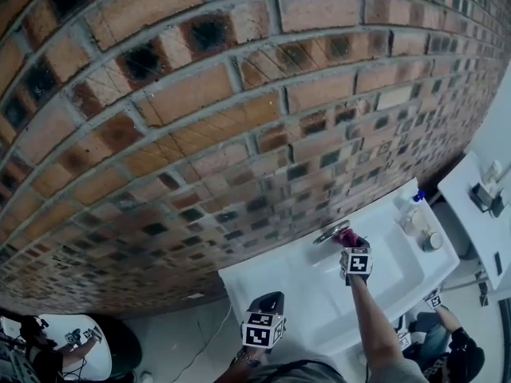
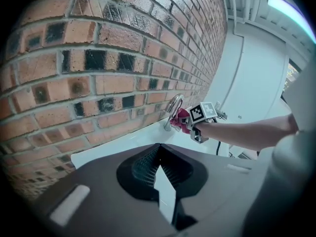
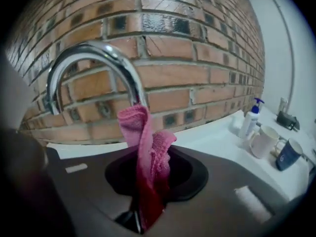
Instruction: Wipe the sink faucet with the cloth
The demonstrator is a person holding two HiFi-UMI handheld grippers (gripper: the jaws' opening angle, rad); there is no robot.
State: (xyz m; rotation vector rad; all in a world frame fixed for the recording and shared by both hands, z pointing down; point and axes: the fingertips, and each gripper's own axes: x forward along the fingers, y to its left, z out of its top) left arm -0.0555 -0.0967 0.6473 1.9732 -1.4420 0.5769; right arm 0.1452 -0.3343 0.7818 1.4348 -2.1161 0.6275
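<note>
Right tool (image 3: 147,174) clamps the pink cloth (image 3: 143,132), which sticks up past its tips against the faucet (image 3: 89,53) spout; left tool (image 2: 159,154) is well apart, jaws together.

White tabletop (image 1: 275,287) runs along the brick wall (image 1: 200,134), head view 6 to 3 o'clock. Basin (image 1: 393,271) is sunk in its middle. Chrome faucet (image 1: 330,232) stands on the rim at 11 o'clock of the basin, against the wall. At the 2 o'clock end there is a cluster: pump bottle (image 3: 250,117) with a blue top nearest the wall, white mug (image 3: 263,141) just beside it, dark blue mug (image 3: 289,154) next to that, toward the front edge.
</note>
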